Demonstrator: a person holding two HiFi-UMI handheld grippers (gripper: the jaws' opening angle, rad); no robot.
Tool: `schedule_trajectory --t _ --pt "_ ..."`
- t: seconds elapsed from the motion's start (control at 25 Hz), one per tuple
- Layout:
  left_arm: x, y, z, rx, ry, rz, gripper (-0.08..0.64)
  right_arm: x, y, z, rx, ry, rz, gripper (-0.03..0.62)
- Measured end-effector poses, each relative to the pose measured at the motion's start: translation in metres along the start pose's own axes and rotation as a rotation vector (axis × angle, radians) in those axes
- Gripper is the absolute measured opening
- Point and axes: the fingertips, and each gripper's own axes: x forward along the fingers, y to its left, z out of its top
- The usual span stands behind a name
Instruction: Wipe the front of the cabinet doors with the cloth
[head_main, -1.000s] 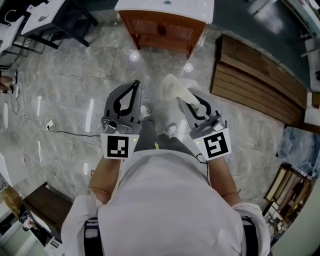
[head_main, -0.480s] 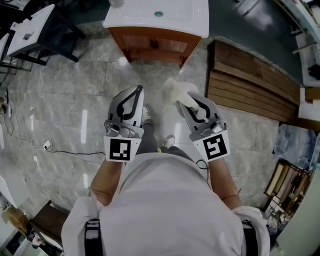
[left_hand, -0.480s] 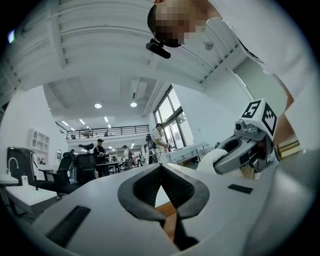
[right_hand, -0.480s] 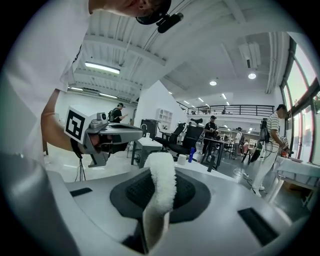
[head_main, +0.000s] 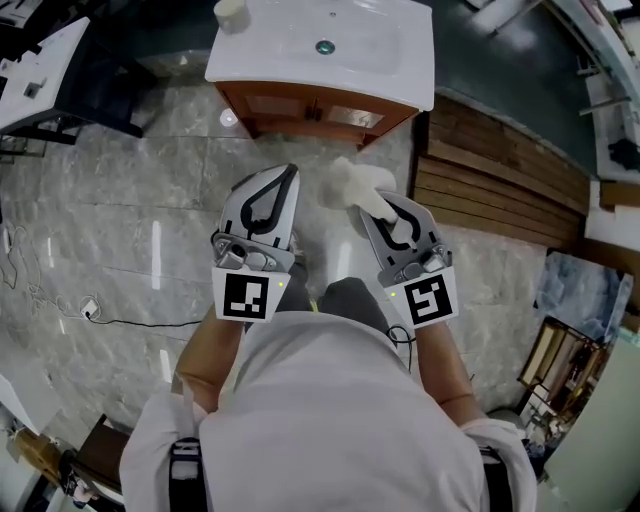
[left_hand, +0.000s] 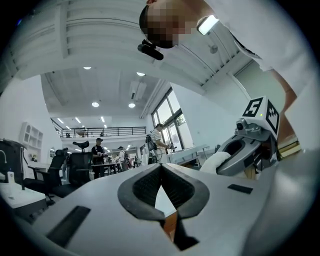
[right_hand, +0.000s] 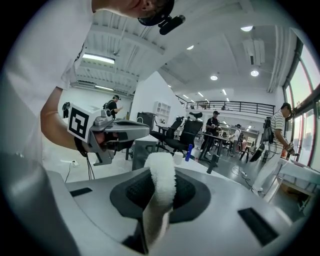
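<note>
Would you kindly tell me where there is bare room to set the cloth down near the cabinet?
The marble floor is bare in front of the cabinet and leftward as far as the cable. The white sink top is bare right of its drain. The right side is crowded: wooden planks lie there.

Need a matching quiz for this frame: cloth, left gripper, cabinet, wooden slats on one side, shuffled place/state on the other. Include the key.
Things:
1. cloth
2. left gripper
3. cabinet
4. wooden slats

Place or state:
A. under the white sink top, ahead of the person
B. on the floor, to the right of the cabinet in the head view
C. clamped in the jaws of the right gripper
D. shut, nothing between the jaws

Pairs: 1-C, 2-D, 3-A, 4-B
</note>
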Motion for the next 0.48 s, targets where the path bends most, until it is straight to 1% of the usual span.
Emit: schedule_trajectory --t 0.12,0.24,0.36,0.48 --pt "0.019 0.011 -0.016 -0.013 0.018 -0.003 0.018 0.023 -0.01 -0.01 -0.008 0.029 0.024 0.075" --pt "0.033 0.016 -0.033 -0.02 0.028 0.013 0.018 0.042 -0.02 -0.026 -0.027 0.037 0.048 0.075" --pt "0.042 0.012 -0.06 -0.023 0.058 0.034 0.018 0.058 -0.031 -0.049 -0.036 0.035 0.06 0.075" --pt "0.053 0.008 -0.094 -0.005 0.095 0.052 0.018 0.079 -0.044 -0.076 -0.071 0.035 0.07 0.075"
